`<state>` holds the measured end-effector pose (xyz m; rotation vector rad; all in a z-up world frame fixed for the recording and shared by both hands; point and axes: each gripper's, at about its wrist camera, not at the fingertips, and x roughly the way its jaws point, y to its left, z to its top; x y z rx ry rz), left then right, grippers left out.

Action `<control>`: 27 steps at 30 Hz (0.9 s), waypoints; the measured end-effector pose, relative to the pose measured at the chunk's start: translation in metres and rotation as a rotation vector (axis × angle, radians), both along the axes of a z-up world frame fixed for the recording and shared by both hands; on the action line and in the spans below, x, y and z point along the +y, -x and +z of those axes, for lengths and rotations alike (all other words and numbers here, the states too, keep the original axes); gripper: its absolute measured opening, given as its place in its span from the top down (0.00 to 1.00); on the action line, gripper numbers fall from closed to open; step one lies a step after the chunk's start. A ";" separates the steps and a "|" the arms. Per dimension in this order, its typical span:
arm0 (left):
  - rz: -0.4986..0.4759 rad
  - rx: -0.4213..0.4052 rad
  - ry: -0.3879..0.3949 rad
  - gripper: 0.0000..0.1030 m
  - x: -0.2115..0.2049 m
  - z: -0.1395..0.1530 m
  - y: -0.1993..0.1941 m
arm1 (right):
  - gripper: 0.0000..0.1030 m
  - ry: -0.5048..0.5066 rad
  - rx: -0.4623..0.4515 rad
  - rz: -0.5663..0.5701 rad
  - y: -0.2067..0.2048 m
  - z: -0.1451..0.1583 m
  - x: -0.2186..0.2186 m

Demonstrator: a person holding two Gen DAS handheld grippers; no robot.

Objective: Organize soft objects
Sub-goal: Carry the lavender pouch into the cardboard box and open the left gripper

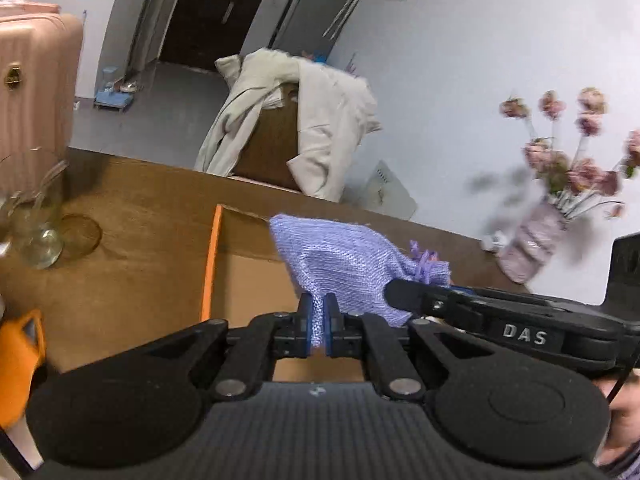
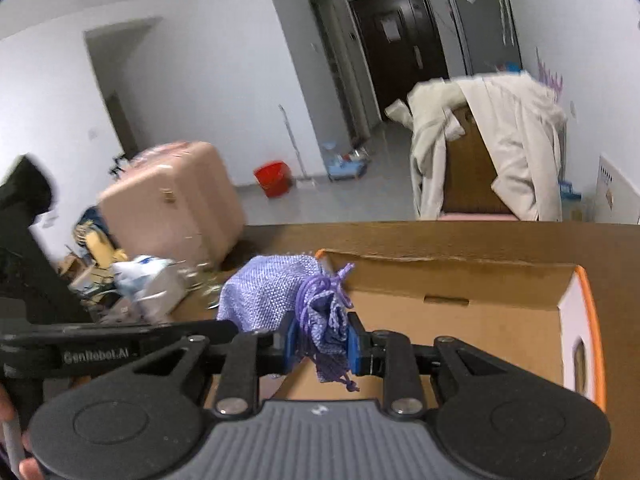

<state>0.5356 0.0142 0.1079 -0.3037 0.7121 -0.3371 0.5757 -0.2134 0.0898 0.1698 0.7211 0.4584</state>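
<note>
Both grippers are clamped on the same lilac pouch [image 1: 344, 264]. My left gripper [image 1: 319, 322] has its blue pads nearly together, pinching a thin fold at the pouch's bottom corner. My right gripper [image 2: 321, 342] is closed around the gathered neck, where the purple drawstring [image 2: 320, 292] bunches up; one cord end dangles below the pads.

The pouch is a coarse open-weave fabric, soft and slack, and it hangs in the air between the two tools. It sits above the near-left part of an open cardboard box [image 2: 460, 320], not touching it as far as I can see.

The box is plain brown corrugated board with flaps up and an orange-edged side panel [image 2: 592, 320]. It rests on a brown wooden table [image 1: 140, 208].

On the table at my left are a clear glass vase [image 1: 36, 220] near the edge and something orange [image 1: 18, 360] at the frame border. At my right stands a pink vase of dried flowers [image 1: 532, 244], blurred. Behind the table's far edge there is a chair draped with a beige coat [image 2: 492, 148].
</note>
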 end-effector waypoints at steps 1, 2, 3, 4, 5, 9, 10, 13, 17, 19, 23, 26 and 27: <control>0.008 0.016 -0.028 0.94 -0.003 -0.005 -0.018 | 0.77 0.011 0.030 -0.008 -0.021 -0.008 0.004; -0.003 0.023 -0.069 0.94 -0.008 -0.011 -0.035 | 0.77 0.012 0.069 -0.026 -0.041 -0.018 0.006; 0.017 0.049 -0.094 0.94 -0.010 -0.019 -0.051 | 0.77 0.015 0.099 -0.038 -0.058 -0.028 0.008; 0.030 0.075 -0.120 0.93 -0.011 -0.027 -0.066 | 0.77 0.013 0.133 -0.051 -0.075 -0.040 0.010; 0.030 0.090 -0.148 0.91 -0.013 -0.035 -0.080 | 0.77 0.004 0.169 -0.064 -0.090 -0.051 0.011; 0.073 0.134 -0.211 0.82 -0.016 -0.064 -0.109 | 0.73 0.032 0.255 -0.105 -0.121 -0.092 0.023; 0.058 0.133 -0.213 0.78 -0.016 -0.067 -0.110 | 0.70 0.042 0.270 -0.120 -0.124 -0.098 0.025; 0.055 0.112 -0.225 0.72 -0.014 -0.067 -0.103 | 0.62 0.050 0.277 -0.128 -0.127 -0.104 0.027; 0.050 0.084 -0.253 0.58 -0.016 -0.055 -0.092 | 0.44 0.079 0.257 -0.131 -0.121 -0.091 0.023; 0.040 0.064 -0.258 0.55 -0.016 -0.045 -0.083 | 0.44 0.089 0.234 -0.126 -0.111 -0.079 0.018; 0.036 0.021 -0.269 0.44 -0.016 -0.021 -0.051 | 0.40 0.103 0.178 -0.131 -0.083 -0.048 -0.003; 0.034 -0.030 -0.274 0.36 -0.014 0.001 -0.014 | 0.37 0.110 0.127 -0.139 -0.050 -0.021 -0.019; 0.033 -0.047 -0.278 0.35 -0.013 0.007 -0.002 | 0.35 0.114 0.106 -0.138 -0.034 -0.012 -0.025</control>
